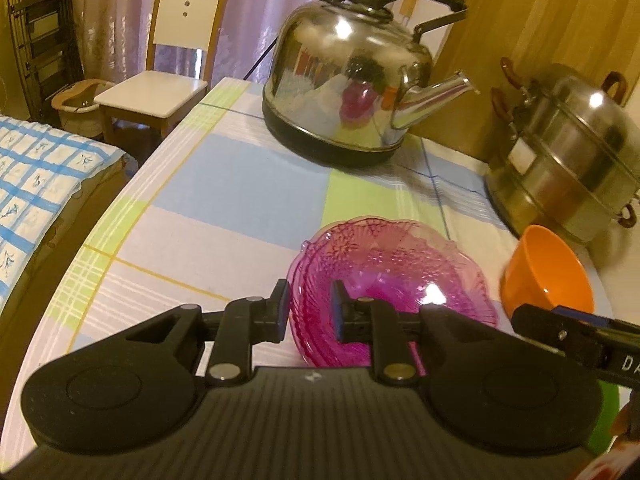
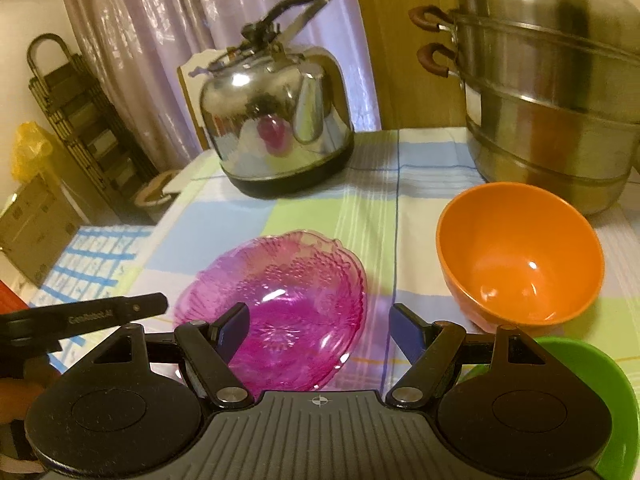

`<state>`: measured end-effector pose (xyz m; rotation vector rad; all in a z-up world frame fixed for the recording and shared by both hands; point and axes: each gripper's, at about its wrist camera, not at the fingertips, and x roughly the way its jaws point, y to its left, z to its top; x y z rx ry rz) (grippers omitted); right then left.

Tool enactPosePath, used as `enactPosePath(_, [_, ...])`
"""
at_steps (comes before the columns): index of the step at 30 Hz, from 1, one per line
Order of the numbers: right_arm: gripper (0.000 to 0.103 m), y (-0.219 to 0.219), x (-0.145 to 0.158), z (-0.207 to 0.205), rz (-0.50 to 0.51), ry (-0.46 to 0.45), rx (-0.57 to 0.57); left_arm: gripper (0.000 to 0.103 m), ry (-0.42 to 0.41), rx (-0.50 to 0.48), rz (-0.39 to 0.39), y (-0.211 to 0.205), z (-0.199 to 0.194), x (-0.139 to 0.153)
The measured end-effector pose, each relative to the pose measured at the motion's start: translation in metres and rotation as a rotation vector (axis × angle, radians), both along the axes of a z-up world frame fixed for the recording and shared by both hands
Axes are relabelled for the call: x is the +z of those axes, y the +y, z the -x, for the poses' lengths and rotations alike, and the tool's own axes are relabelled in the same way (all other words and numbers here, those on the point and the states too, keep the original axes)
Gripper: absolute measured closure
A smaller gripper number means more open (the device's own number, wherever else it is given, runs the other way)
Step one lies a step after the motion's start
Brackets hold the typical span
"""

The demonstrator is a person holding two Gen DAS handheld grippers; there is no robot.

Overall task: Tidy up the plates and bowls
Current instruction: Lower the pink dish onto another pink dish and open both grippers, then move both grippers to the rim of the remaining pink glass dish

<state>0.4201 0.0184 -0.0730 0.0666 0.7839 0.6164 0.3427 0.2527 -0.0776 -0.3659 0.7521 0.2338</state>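
Warm yellowish indoor light, med-dim, color cast heavy. Backlight thru curtain (image 1: 132,12). Glare spots on kettle (image 1: 344,80), steamer pot (image 2: 552,92), pink glass bowl (image 2: 280,312). Soft shadows on tablecloth (image 1: 224,184). Strong fisheye bend + dark corners; slight softness overall.

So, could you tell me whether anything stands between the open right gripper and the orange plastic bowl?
Nothing visible does. The right gripper is open, and only bare checked tablecloth separates its right finger from the orange plastic bowl. The pink patterned glass dish sits off to the left; the green bowl lies nearer the camera.
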Motion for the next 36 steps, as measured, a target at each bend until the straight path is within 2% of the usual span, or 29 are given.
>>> enactPosePath(5, [0.027, -0.006, 0.014, 0.021, -0.012, -0.039, -0.002, 0.081, -0.02, -0.019, -0.002, -0.009, 0.021, 0.011])
enactPosePath(8, [0.027, -0.016, 0.017, 0.037, -0.028, -0.041, -0.005, 0.077, -0.031, -0.03, -0.019, -0.014, 0.034, 0.017])
enactPosePath(13, [0.027, -0.034, 0.023, 0.065, -0.041, -0.038, -0.017, 0.076, -0.033, -0.038, -0.021, -0.021, 0.06, 0.022])
enactPosePath(17, [0.027, -0.053, 0.023, 0.087, -0.063, -0.024, -0.047, 0.068, -0.044, -0.044, -0.021, -0.031, 0.087, 0.027])
enactPosePath(20, [0.027, -0.065, 0.022, 0.105, -0.084, -0.008, -0.068, 0.065, -0.038, -0.05, -0.016, -0.039, 0.106, 0.026])
enactPosePath(24, [0.027, -0.077, 0.019, 0.129, -0.09, -0.004, -0.078, 0.055, -0.036, -0.065, -0.019, -0.053, 0.134, 0.022])
enactPosePath(29, [0.027, -0.085, 0.015, 0.162, -0.063, -0.042, -0.085, 0.055, -0.007, -0.073, 0.0, -0.07, 0.157, 0.009])
enactPosePath(36, [0.027, -0.096, 0.005, 0.202, -0.053, -0.066, -0.098, 0.054, -0.003, -0.105, -0.049, -0.096, 0.177, 0.001])
